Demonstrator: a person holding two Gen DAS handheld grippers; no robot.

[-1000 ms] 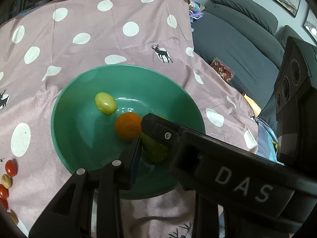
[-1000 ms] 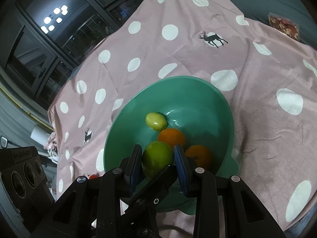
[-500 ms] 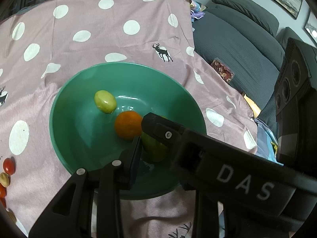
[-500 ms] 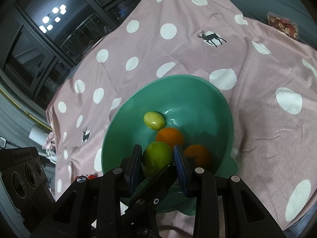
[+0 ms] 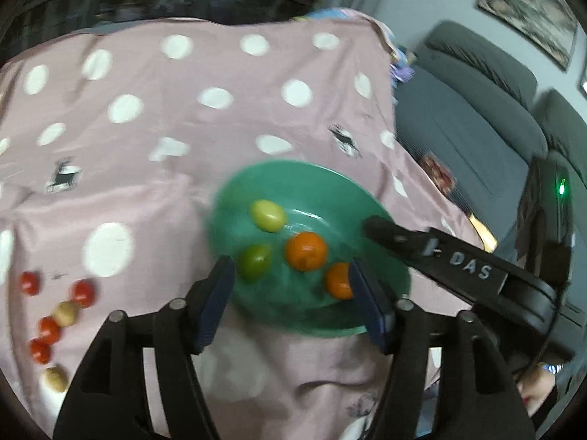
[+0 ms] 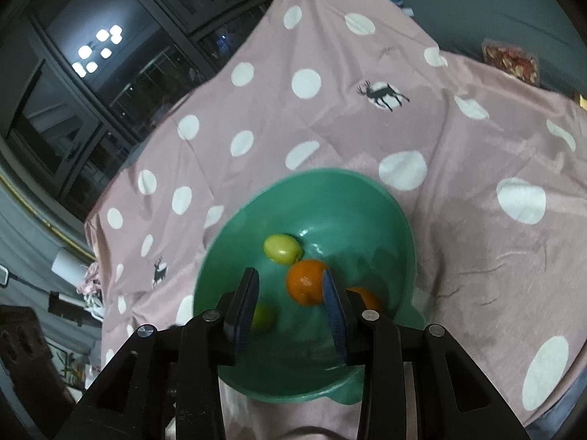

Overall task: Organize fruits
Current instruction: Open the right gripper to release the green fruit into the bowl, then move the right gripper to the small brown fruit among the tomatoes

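1. The left gripper (image 5: 291, 299) hangs over the green bowl (image 5: 396, 275), fingers opening and empty.
2. The right gripper (image 6: 290, 306) is open and empty; the green fruit (image 6: 263, 317) lies in the bowl.
3. Next, likely fetch the small tomatoes (image 5: 82, 291) near the counter's left edge.

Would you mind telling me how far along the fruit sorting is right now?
Done: four fruits lie in the green bowl, two green and two orange. In hand: nothing; the left gripper is opening with nothing clamped, and the right gripper is also empty above the bowl. Left: small red and tan fruits on the cloth.
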